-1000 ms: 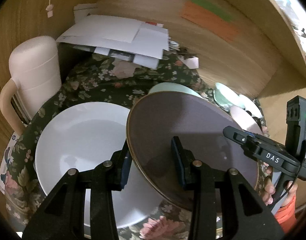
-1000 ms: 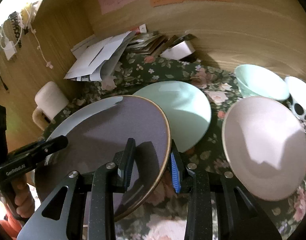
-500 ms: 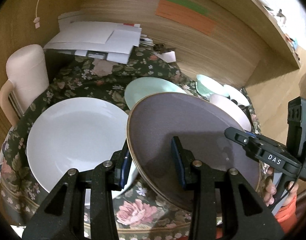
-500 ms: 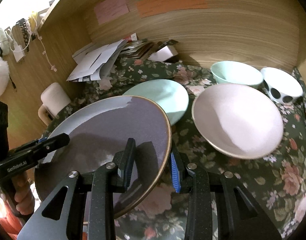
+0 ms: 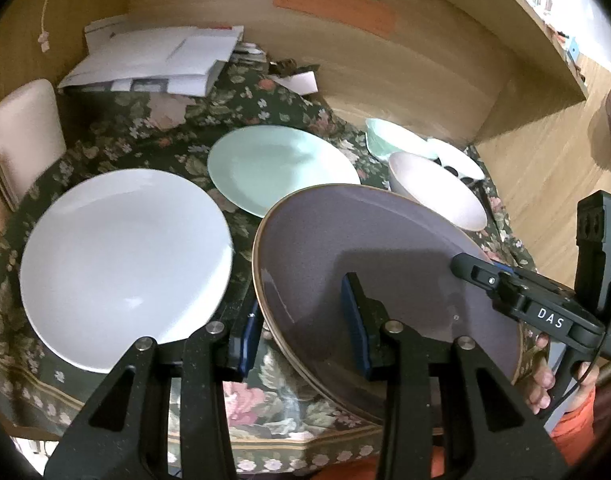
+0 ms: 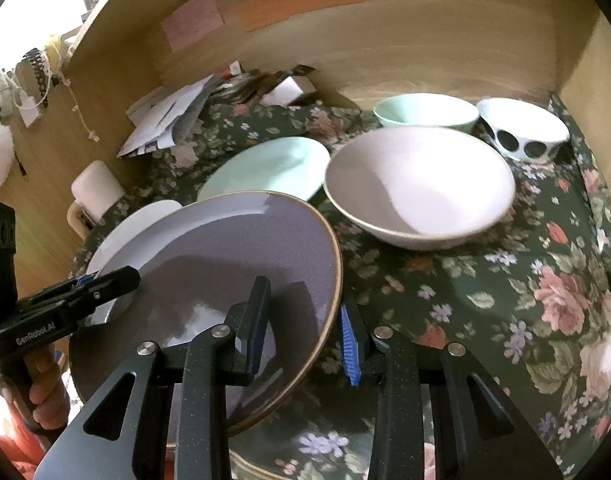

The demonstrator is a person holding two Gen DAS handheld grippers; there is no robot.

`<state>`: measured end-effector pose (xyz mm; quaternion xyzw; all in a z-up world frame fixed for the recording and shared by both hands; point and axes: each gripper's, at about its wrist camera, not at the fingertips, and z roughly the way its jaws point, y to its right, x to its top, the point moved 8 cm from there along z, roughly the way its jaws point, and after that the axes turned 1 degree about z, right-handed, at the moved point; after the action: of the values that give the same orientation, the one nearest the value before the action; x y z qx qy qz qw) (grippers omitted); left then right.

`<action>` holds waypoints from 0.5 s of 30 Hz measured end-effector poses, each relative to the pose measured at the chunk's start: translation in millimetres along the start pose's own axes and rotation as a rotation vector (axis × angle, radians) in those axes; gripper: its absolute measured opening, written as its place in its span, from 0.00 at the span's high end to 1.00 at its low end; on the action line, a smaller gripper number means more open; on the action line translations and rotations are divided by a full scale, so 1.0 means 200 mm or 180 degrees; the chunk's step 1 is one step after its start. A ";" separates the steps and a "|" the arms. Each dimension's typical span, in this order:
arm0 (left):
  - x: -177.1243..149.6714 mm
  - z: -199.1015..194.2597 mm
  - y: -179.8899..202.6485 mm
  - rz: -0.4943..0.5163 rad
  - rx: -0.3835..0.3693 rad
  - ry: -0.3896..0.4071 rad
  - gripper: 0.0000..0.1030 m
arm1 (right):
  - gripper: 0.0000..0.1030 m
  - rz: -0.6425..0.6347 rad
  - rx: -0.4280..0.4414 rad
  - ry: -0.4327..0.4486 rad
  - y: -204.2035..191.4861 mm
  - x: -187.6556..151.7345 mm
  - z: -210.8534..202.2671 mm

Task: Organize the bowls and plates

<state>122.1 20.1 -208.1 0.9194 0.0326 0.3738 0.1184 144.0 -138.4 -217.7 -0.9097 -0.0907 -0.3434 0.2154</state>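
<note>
Over the flowered bench (image 6: pixel 505 300), the grey plate (image 5: pixel 385 272) has drifted back toward its near edge, clear of the white plate (image 5: pixel 125 260). Each hand-held gripper, left (image 5: pixel 301 320) and right (image 6: pixel 305 328), stays clamped on its rim, so stacking remains ahead.

A home: a wooden alcove desk under a floral tablecloth (image 6: pixel 545 280), with heaped envelopes (image 5: pixel 157 60), sticky notes (image 5: pixel 333 4) and a cream thermos jug (image 5: pixel 21 132)
</note>
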 end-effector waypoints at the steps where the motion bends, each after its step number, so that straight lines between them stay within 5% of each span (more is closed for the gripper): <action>1: -0.01 0.01 0.01 0.0003 -0.0006 -0.0015 0.63 | 0.72 0.0010 -0.0007 -0.0009 0.01 -0.01 0.00; 15: -0.08 0.18 0.09 0.0135 -0.0008 -0.0239 0.63 | 0.72 0.0187 -0.0135 -0.0121 0.16 -0.09 0.03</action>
<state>134.6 -6.2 -240.3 0.9331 0.0081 0.3415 0.1127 143.7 -164.0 -244.8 -0.9226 -0.0607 -0.3215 0.2042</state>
